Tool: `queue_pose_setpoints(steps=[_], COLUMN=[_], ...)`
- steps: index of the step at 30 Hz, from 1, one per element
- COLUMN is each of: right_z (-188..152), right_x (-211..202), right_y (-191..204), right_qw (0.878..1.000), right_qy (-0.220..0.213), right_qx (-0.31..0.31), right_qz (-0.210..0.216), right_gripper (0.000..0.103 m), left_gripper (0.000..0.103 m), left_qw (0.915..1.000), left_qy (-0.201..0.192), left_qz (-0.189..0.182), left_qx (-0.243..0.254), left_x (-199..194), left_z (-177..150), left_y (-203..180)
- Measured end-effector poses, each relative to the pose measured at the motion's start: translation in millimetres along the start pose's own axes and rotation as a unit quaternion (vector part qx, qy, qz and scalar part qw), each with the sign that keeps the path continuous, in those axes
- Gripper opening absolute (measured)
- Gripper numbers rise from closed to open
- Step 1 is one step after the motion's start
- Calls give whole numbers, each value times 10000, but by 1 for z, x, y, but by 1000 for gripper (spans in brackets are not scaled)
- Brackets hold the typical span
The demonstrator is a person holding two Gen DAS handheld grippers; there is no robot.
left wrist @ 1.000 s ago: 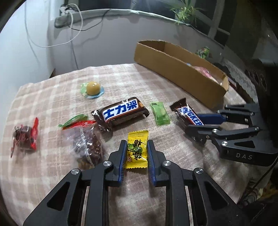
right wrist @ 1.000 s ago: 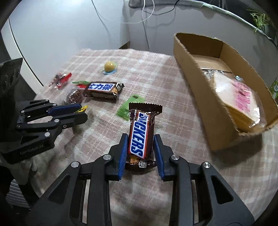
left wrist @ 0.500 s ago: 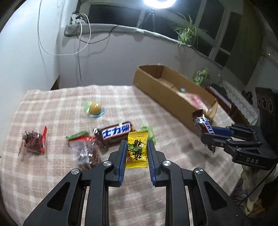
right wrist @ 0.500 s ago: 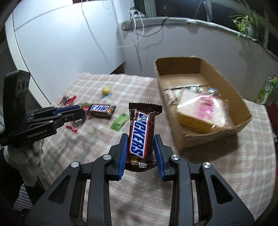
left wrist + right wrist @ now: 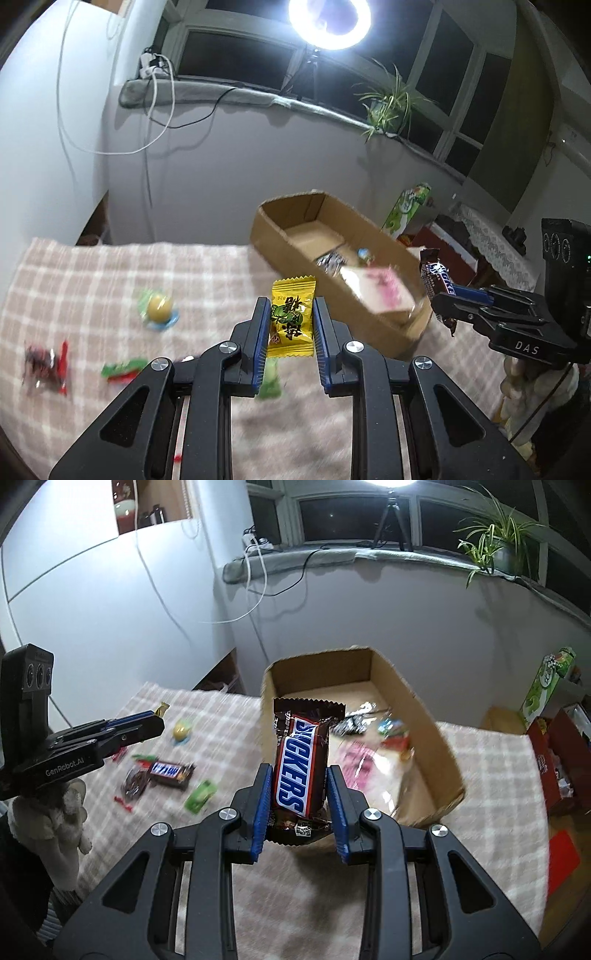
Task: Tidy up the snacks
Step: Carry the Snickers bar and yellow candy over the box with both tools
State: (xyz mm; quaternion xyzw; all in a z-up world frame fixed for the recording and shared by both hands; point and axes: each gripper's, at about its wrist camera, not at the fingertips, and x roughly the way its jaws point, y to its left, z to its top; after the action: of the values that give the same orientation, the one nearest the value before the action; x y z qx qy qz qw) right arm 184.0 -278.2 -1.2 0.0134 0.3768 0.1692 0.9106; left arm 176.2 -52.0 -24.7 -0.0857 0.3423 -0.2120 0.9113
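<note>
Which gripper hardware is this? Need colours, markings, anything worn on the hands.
Both are matte black two-finger units with truss-style cutout arms, silver pivot screws and ribbed blue pads. The left gripper reads "GenRobot.AI" on its side; the right gripper reads "DAS". Each carries a black box with round sockets at the rear. The hands wear fuzzy cream sleeves.

Dim room, glaring ring light (image 5: 330, 20) at top, dark windows, motion-blurred tablecloth (image 5: 92, 280), fisheye bending at edges

"SNICKERS" on the chocolate bar (image 5: 300, 766); "DAS" on right tool (image 5: 447, 308); "GenRobot.AI" on left tool (image 5: 157, 725)
</note>
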Motion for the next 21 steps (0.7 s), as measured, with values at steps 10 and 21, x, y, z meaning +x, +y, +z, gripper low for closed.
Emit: queue_pose_setpoints(steps=[10, 21], right_z=[29, 46], right_x=[29, 72], right_y=[-35, -60], right_qw=[9998, 9993], right_qy=[77, 283], right_qx=[154, 177], right_qz=[-26, -140], right_gripper=[31, 31], left_gripper=[21, 21], left_qw=[10000, 9999], left_qy=[-66, 141], left_qz=[-14, 22], left_qx=[15, 73], left_x=[34, 83], left_z=[36, 57], left_y=[-15, -21])
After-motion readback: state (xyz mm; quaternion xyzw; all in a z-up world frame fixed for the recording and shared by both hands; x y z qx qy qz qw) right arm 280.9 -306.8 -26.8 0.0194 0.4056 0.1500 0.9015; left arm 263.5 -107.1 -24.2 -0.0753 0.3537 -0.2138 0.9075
